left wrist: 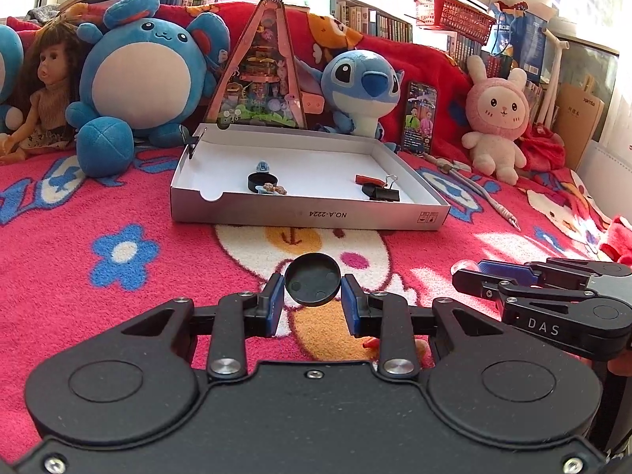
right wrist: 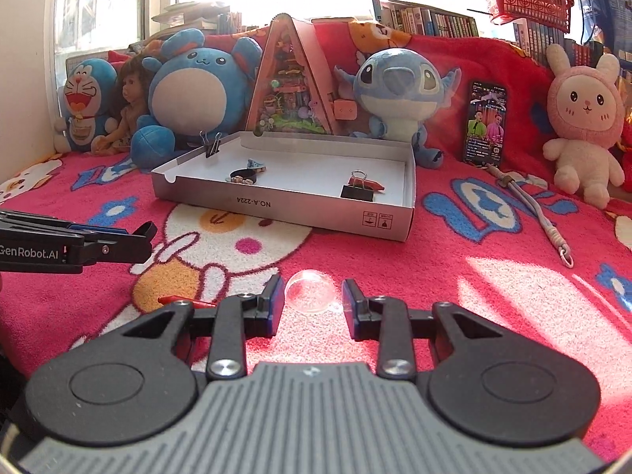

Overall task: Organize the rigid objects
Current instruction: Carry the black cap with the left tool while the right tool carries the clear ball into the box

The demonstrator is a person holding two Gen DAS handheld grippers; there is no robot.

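Note:
My left gripper (left wrist: 312, 302) is shut on a round black cap (left wrist: 312, 284), held tilted above the blanket. My right gripper (right wrist: 313, 302) has its fingers around a clear dome (right wrist: 310, 290); the left pad touches it, a small gap shows at the right pad. The right gripper also shows in the left wrist view (left wrist: 466, 274), with the dome (left wrist: 462, 265) at its tip. The left gripper shows in the right wrist view (right wrist: 148, 233). A white cardboard tray (left wrist: 308, 213) (right wrist: 284, 207) ahead holds a black ring base, small figures, a black binder clip (left wrist: 381, 191) (right wrist: 357, 189) and a red piece.
A red piece (right wrist: 181, 300) lies on the pink cartoon blanket by my right gripper's left finger. Plush toys, a doll, a triangular diorama (left wrist: 262, 71) and a phone (left wrist: 419, 116) stand behind the tray. A grey lanyard (right wrist: 545, 217) lies at the right. A binder clip (right wrist: 211, 144) grips the tray's back-left wall.

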